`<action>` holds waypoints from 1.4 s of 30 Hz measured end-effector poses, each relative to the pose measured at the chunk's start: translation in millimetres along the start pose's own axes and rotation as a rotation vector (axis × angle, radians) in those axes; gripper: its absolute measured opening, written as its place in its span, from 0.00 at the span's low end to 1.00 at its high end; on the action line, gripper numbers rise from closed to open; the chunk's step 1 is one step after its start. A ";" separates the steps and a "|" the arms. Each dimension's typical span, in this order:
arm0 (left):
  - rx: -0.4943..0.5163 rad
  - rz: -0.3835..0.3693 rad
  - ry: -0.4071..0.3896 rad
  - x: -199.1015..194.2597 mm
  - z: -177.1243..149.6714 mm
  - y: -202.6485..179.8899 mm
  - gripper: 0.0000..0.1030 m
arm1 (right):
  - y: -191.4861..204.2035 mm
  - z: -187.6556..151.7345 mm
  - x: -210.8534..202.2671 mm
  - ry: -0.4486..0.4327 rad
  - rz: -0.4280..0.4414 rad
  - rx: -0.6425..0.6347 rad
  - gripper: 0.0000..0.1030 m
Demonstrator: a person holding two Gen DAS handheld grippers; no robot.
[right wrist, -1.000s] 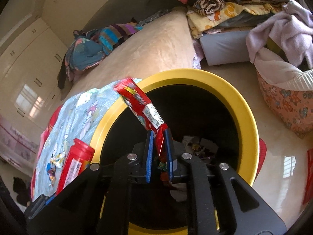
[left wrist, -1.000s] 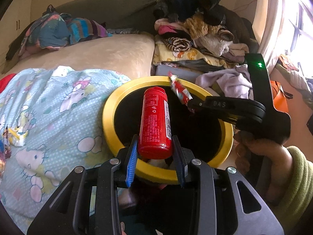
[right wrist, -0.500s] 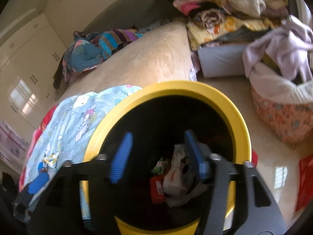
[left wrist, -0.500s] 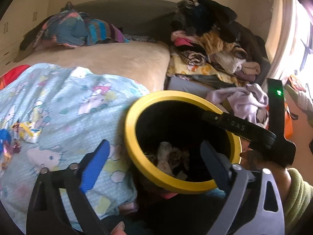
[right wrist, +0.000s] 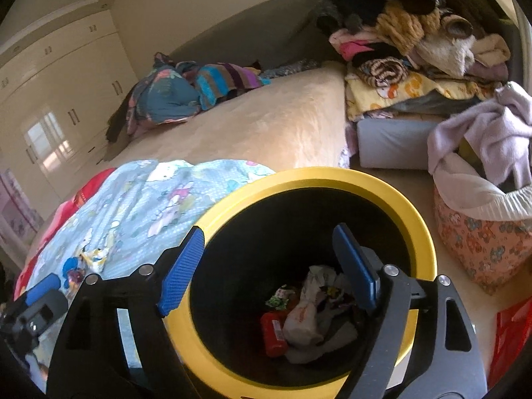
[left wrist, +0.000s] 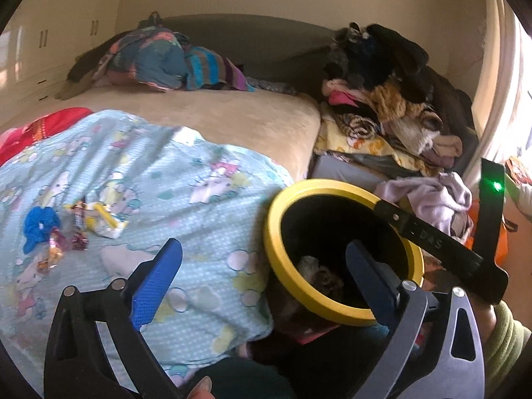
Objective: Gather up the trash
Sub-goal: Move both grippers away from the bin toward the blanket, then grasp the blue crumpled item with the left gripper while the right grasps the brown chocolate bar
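Both tongs gaping wide and empty: right tongs (right wrist: 269,269) over the round black bin with yellow rim (right wrist: 422,229), left tongs (left wrist: 262,279) at its bed-side edge. Partly done: red cylindrical plastic bottle (right wrist: 273,334) and crumpled white wrappers (right wrist: 304,316) already lying at the bin's bottom. Left to gather: small scattered candy wrappers (left wrist: 79,229) farther left on the pale blue cartoon-print bedsheet (left wrist: 206,219), well apart from either tongs.

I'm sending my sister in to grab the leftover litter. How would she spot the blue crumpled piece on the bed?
Start at the bed's pale blue cartoon-print blanket, left of the yellow-rimmed bin. Near the blanket's left side lies a small cluster of wrappers; the blue crumpled piece is the leftmost. It is solid bright blue, unlike the yellow-and-white wrapper and small shiny candy wrappers beside it.
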State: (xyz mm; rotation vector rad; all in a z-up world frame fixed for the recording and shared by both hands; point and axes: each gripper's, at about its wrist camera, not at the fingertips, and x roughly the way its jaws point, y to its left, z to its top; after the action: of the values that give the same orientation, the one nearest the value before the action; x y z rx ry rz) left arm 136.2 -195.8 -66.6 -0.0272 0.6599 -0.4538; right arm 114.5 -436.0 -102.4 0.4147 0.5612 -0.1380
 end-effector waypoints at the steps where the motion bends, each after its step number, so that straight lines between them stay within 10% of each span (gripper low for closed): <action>1: -0.005 0.007 -0.006 -2.5 0.6 3.3 0.93 | 3.6 -0.5 -2.0 -0.005 0.012 -0.005 0.70; 42: -0.432 0.337 -0.150 -68.3 -14.5 234.7 0.92 | 230.1 -53.7 22.0 0.166 0.381 -0.421 0.70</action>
State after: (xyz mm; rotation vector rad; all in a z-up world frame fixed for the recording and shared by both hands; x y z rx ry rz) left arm 173.5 46.0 -77.2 -0.3502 0.5905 0.0217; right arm 161.6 -204.9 -76.4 0.1165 0.6462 0.3786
